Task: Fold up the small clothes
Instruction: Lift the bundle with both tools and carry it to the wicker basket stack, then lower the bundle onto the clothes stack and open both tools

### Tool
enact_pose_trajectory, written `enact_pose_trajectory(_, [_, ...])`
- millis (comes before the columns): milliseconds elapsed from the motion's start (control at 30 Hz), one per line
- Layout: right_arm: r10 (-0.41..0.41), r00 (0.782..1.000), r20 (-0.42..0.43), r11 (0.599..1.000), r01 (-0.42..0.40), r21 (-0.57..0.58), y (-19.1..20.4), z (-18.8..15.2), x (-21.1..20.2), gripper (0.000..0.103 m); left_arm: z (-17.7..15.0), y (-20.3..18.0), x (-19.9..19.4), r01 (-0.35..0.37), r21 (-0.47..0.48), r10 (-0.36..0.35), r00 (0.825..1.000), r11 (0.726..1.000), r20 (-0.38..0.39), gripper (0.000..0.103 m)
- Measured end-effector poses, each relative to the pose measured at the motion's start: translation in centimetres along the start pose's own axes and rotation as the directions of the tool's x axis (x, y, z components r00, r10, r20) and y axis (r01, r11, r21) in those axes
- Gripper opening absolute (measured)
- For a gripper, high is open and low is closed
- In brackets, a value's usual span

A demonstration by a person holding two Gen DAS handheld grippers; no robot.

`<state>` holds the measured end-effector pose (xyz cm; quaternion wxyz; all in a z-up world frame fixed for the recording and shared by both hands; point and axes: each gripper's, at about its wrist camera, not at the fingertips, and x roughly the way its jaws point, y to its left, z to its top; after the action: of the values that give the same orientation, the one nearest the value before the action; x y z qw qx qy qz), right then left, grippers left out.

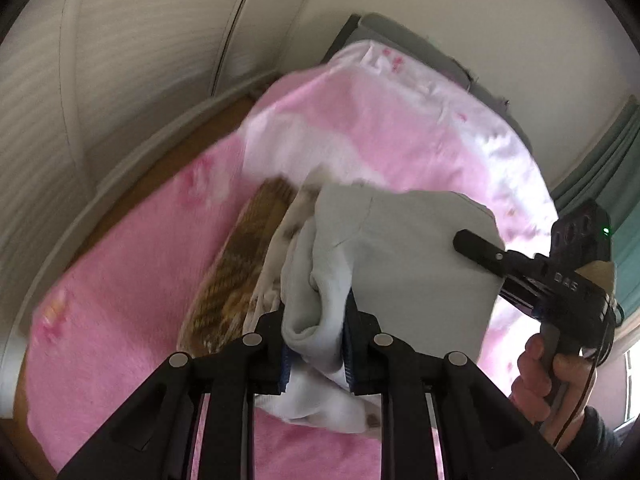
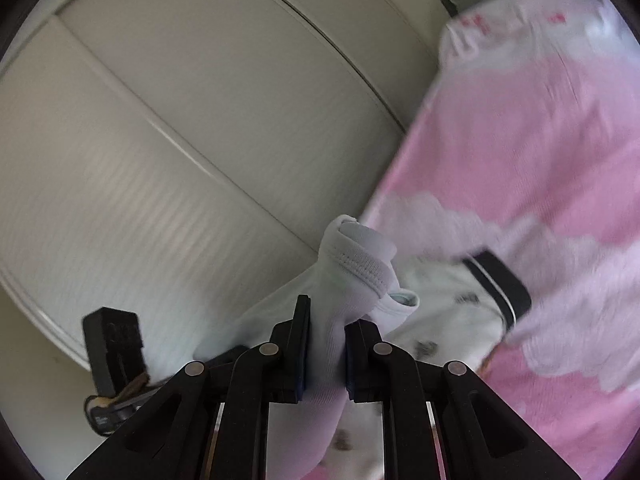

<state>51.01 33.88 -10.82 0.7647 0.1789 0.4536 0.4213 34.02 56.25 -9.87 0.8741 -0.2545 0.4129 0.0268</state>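
A small pale blue-grey garment (image 1: 416,252) hangs stretched in the air between both grippers, above the pink blanket (image 1: 132,312). My left gripper (image 1: 314,344) is shut on one bunched edge of it. My right gripper (image 2: 326,354) is shut on the other edge, where a stitched hem (image 2: 360,268) sticks up past the fingers. In the left wrist view the right gripper (image 1: 480,250) comes in from the right, held by a hand (image 1: 548,376), its finger lying over the cloth. The left gripper's body (image 2: 114,344) shows at the lower left of the right wrist view.
A brown plaid garment (image 1: 236,264) and a white spotted garment (image 1: 280,240) lie on the blanket under the held piece. The white spotted garment with a black band (image 2: 496,280) shows in the right wrist view. White wardrobe doors (image 2: 180,120) stand beside the bed. A teal curtain (image 1: 616,168) hangs at right.
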Motion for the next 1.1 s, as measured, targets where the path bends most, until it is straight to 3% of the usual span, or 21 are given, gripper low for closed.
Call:
enact_pose_trajectory(133, [-0.023, 0.999, -0.028, 0.999, 0.024, 0.036, -2.5, -1.0, 1.4, 0.017, -1.0, 1.3, 0.1, 0.032, -0.03, -0.031, 0.999, 0.999, 0.027, 0.024])
enact_pose_trajectory(267, [-0.022, 0.999, -0.032, 0.999, 0.023, 0.038, -3.6, -1.7, 1.1, 0.023, -1.4, 0.4, -1.0, 0.004, 0.02, -0.005, 0.999, 1.0, 0.049, 0.026])
enact_pose_trajectory(400, [-0.119, 0.992, -0.031, 0.991, 0.117, -0.065, -1.0, -1.3, 0.5, 0.036, -1.4, -1.1, -4.1, -0.111, 0.09, 0.101, 0.989, 0.99, 0.106, 0.037])
enact_pose_trajectory(467, [-0.167, 0.986, 0.017, 0.979, 0.168, -0.114, 0.1, -0.7, -0.5, 0.055, -1.6, -2.1, -5.5, -0.152, 0.117, 0.135, 0.98, 0.981, 0.143, 0.042])
enact_pose_trajectory(567, [-0.219, 0.97, 0.104, 0.957, 0.234, -0.17, 0.9, -0.6, -2.8, 0.058, -2.3, -4.2, -7.3, -0.257, 0.164, 0.222, 0.954, 0.952, 0.203, 0.042])
enact_pose_trajectory(600, [-0.229, 0.965, 0.124, 0.95, 0.249, -0.186, 1.1, -0.6, -3.5, 0.058, -2.6, -4.9, -7.8, -0.254, 0.171, 0.214, 0.951, 0.952, 0.222, 0.042])
enact_pose_trajectory(700, [-0.214, 0.968, 0.133, 0.948, 0.239, -0.21, 1.3, -0.4, -3.5, 0.058, -3.4, -6.4, -8.0, -0.173, 0.197, 0.128, 0.966, 0.965, 0.223, 0.043])
enact_pose_trajectory(867, [-0.112, 0.985, 0.134, 0.946, 0.147, -0.289, 2.3, -1.2, -3.2, 0.058, -4.8, -8.3, -5.1, -0.089, 0.262, 0.044, 0.984, 0.961, 0.174, 0.043])
enact_pose_trajectory(933, [-0.093, 0.988, 0.124, 0.923, 0.132, -0.362, 3.0, -1.7, -2.7, 0.058, -5.0, -8.0, -3.7, -0.093, 0.257, 0.051, 0.985, 0.962, 0.164, 0.044])
enact_pose_trajectory(1100, [-0.174, 0.983, 0.055, 0.879, 0.18, -0.441, 2.4, -2.1, 0.5, 0.058, -5.7, -6.1, -0.9, -0.118, 0.205, 0.096, 0.989, 0.972, 0.113, 0.044])
